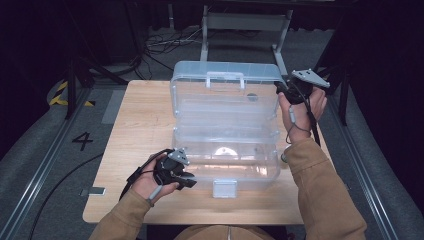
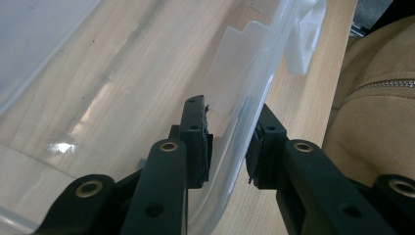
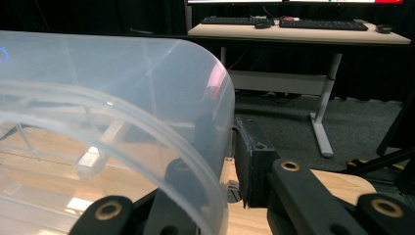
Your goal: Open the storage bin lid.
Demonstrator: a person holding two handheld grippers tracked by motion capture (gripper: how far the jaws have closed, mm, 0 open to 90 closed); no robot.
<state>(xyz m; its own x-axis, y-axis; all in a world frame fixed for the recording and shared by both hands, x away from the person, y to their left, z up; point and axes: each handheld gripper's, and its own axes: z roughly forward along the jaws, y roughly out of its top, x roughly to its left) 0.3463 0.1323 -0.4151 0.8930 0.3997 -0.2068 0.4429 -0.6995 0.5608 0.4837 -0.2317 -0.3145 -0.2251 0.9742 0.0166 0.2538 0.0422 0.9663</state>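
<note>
While you sit at the near edge of a light wooden worktop (image 1: 130,125), a large clear plastic storage box (image 1: 225,155) lies open in front of you, its hinged lid (image 1: 225,92) standing up at the far side with a carry handle (image 1: 226,80) along its top edge. A white latch (image 1: 224,188) hangs at the middle of the near wall.

Your left gripper (image 1: 182,179) sits at the box's near left corner. In the left gripper view (image 2: 229,147), its two black jaws straddle the thin clear wall of the box (image 2: 249,103): one jaw is inside the box, the other outside. The outer pad lies against the rim, while a narrow gap shows between the inner pad and the plastic, so the jaws are close about the wall without a clear squeeze. The white latch (image 2: 303,46) lies farther along the same wall, ahead of the jaws. A tan sleeve (image 2: 377,98) lies just outside the outer jaw.

Your right gripper (image 1: 286,90) is raised at the right end of the upright lid. In the right gripper view (image 3: 230,147), its jaws straddle the lid's rounded edge (image 3: 205,98); one jaw shows dimly through the frosted plastic, the other sits just outside it. Whether those pads press on the lid cannot be told. Beyond the jaws stands a desk (image 3: 298,29) carrying keyboards.
</note>
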